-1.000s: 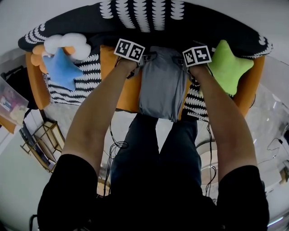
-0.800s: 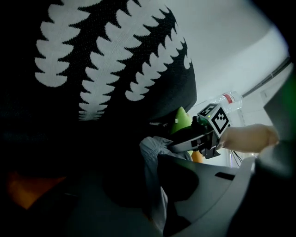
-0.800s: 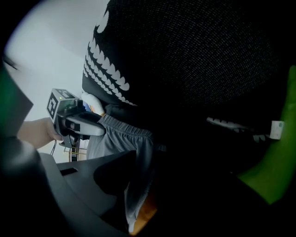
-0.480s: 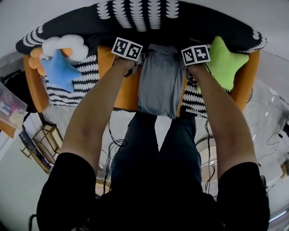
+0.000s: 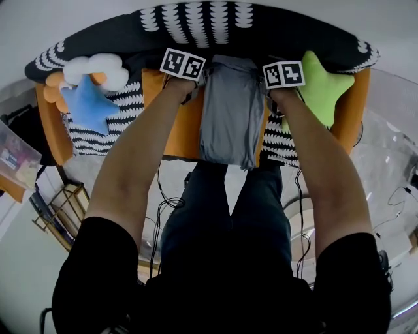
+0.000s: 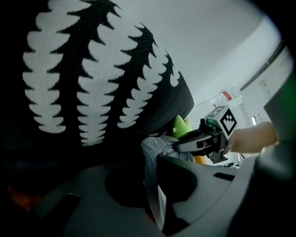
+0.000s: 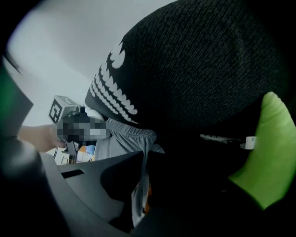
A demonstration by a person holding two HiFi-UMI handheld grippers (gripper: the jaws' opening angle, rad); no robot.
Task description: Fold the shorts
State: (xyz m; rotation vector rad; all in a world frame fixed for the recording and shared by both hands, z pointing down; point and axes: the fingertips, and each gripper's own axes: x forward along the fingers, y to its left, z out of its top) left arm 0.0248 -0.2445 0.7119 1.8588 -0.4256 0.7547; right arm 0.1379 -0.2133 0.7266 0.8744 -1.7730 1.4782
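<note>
Grey shorts (image 5: 230,111) lie lengthwise on the orange seat (image 5: 179,127), and their near end hangs over the front edge. Both grippers hold the far end of the shorts, one at each corner, raised a little off the seat. The left gripper (image 6: 155,192) has just been closing and its jaws pinch a fold of grey cloth (image 6: 152,162); its marker cube (image 5: 183,64) shows at the shorts' left corner. The right gripper (image 7: 140,187) is shut on the gathered waistband (image 7: 134,134), and its cube (image 5: 283,74) sits at the right corner. The jaw tips are hidden in the head view.
A blue star pillow (image 5: 88,104) and a white cloud pillow (image 5: 98,65) lie at the left, a green star pillow (image 5: 323,88) at the right. The black and white backrest (image 5: 209,19) rises just behind the grippers. A striped cover (image 5: 127,114) flanks the seat.
Both grippers have moved toward the backrest and upward, taking the far end of the shorts with them. The shorts' far edge now sits higher and is bunched at both corners.
</note>
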